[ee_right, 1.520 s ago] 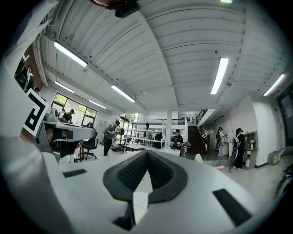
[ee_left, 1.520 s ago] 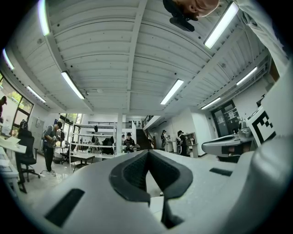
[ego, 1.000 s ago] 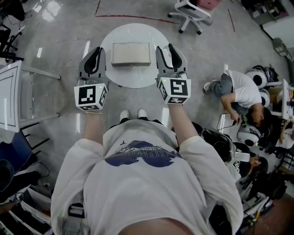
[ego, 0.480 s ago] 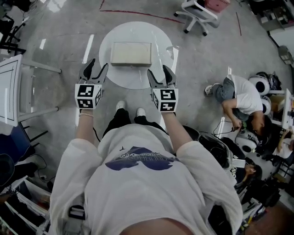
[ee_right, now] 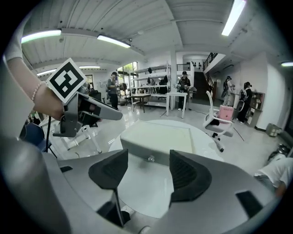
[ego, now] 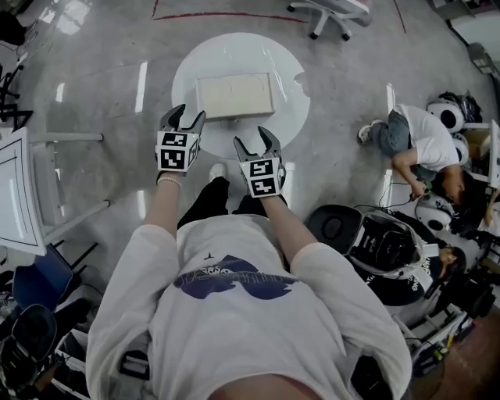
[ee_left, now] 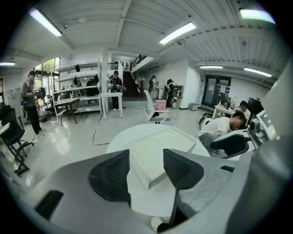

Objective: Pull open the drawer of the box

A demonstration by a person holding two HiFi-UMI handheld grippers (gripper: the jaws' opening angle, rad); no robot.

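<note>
A flat, pale box (ego: 234, 95) lies near the middle of a round white table (ego: 195, 70), its long side facing the person holding the tongs. In the right gripper view the box (ee_right: 158, 139) shows its near face, where a small round knob (ee_right: 149, 158) sits at the middle of the drawer (ee_right: 137, 153); the front looks flush with the box, so the drawer is still shut. The left gripper (ego: 190, 117) hovers at the near edge of the table, short of the box, and its jaws have just been opening. They now stand wide with nothing between them, only the box's corner (ee_left: 169, 141) seen beyond the gap. The right gripper (ego: 255, 141) hangs just off the near rim, a little further from the box; its jaws have also just been opening and stand wide and empty, with the knob lined up in the gap but well apart from the pads. Beyond the table stands an office chair (ego: 328, 16), and to the right a person (ego: 414, 152) sits low on the floor (ego: 101, 70).
</note>
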